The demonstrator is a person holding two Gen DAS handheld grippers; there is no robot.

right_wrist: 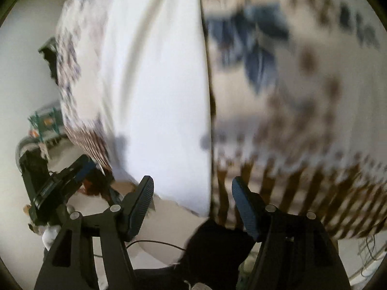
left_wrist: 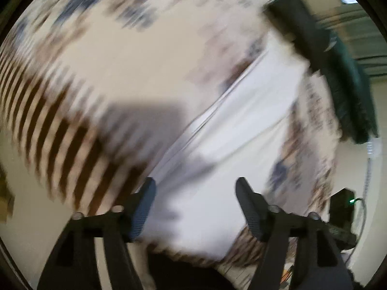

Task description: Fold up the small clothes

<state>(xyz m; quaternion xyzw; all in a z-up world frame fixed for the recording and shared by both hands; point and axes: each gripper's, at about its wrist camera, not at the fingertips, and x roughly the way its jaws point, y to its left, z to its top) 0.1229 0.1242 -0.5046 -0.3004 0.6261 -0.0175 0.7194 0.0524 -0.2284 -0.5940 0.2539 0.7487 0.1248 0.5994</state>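
Across the middle of the left wrist view, a white garment [left_wrist: 229,111] lies flat on a patterned cloth [left_wrist: 116,55] that covers the tabletop. Brown stripes run along the cloth's border at the left of the frame, with blurred blue and brown motifs higher up. The whole picture is smeared by motion, so the exact kind of garment cannot be told; only folded white fabric with a long straight edge running diagonally from lower left to upper right is clear.

At the bottom of that view the left gripper [left_wrist: 195,201] stands with its jaws spread wide, nothing between them, and the white fabric lies beyond the fingertips without touching the pads. In the upper right of the frame the other gripper appears as a dark, blurred shape over the cloth's far edge.

From the right wrist view, the white garment [right_wrist: 154,91] fills the centre-left, its straight edge running top to bottom, and the patterned cloth [right_wrist: 302,96] takes the right half with its brown striped border low in the frame. The right gripper [right_wrist: 192,201] is likewise spread apart and empty, clear of the fabric. At lower left of this frame the left gripper [right_wrist: 63,181] shows as a dark body beside the cloth's edge.
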